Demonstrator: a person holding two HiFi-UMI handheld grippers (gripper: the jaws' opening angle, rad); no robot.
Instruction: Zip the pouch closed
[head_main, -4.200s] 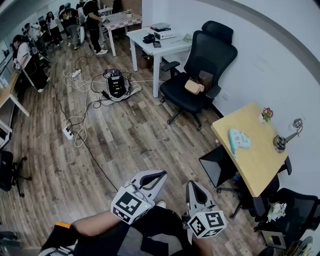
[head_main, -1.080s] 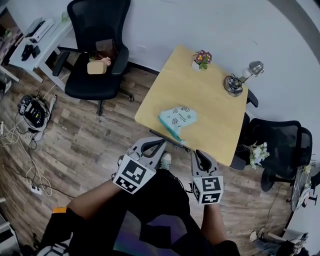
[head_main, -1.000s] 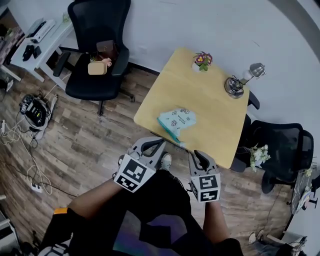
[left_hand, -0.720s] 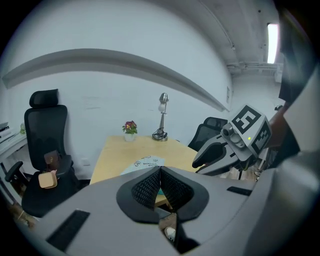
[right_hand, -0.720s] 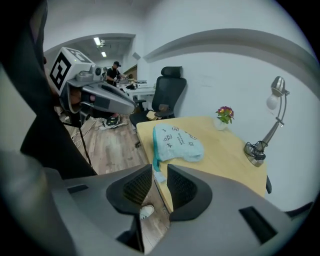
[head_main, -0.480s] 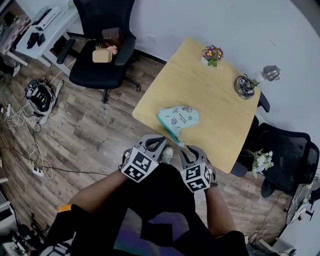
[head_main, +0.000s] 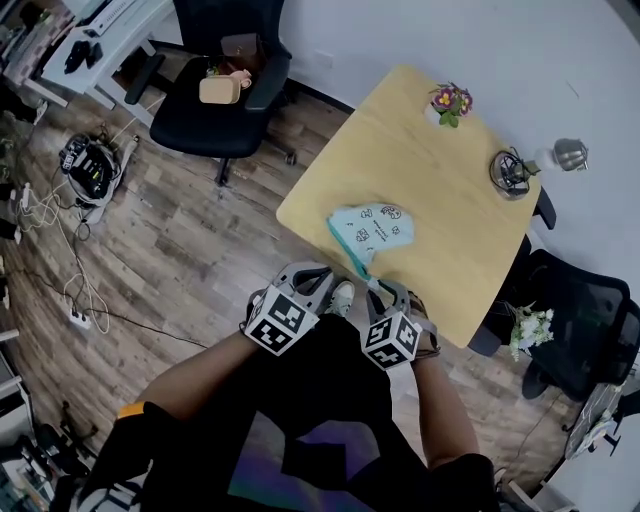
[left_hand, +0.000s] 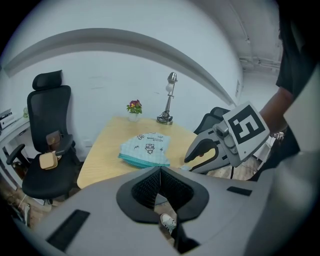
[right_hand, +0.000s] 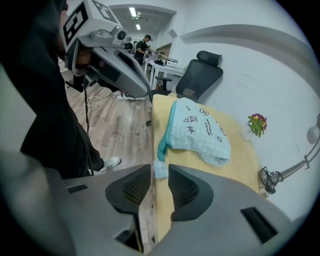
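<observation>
A light blue pouch (head_main: 372, 228) with small prints and a teal zipper edge lies on the wooden table (head_main: 420, 170), near its front edge. My right gripper (head_main: 388, 292) hangs just short of the pouch's near end. Its jaws have just been opening and stand open. In the right gripper view a small pale tab (right_hand: 160, 168) of the pouch (right_hand: 197, 131) shows in the gap ahead of the right gripper (right_hand: 160, 172), untouched. My left gripper (head_main: 305, 275) is shut and empty, off the table's edge over the floor. The left gripper view shows the left gripper (left_hand: 160, 170) short of the pouch (left_hand: 146, 149).
A flower pot (head_main: 450, 100) and a desk lamp (head_main: 515, 170) stand at the table's far side. A black office chair (head_main: 235, 85) with a bag is at the back left, another chair (head_main: 580, 310) at the right. Cables and a device (head_main: 90, 170) lie on the wood floor.
Both grippers have sunk and come closer to the table's front edge. The right gripper has rolled and its jaws have opened. The left gripper has stayed shut.
</observation>
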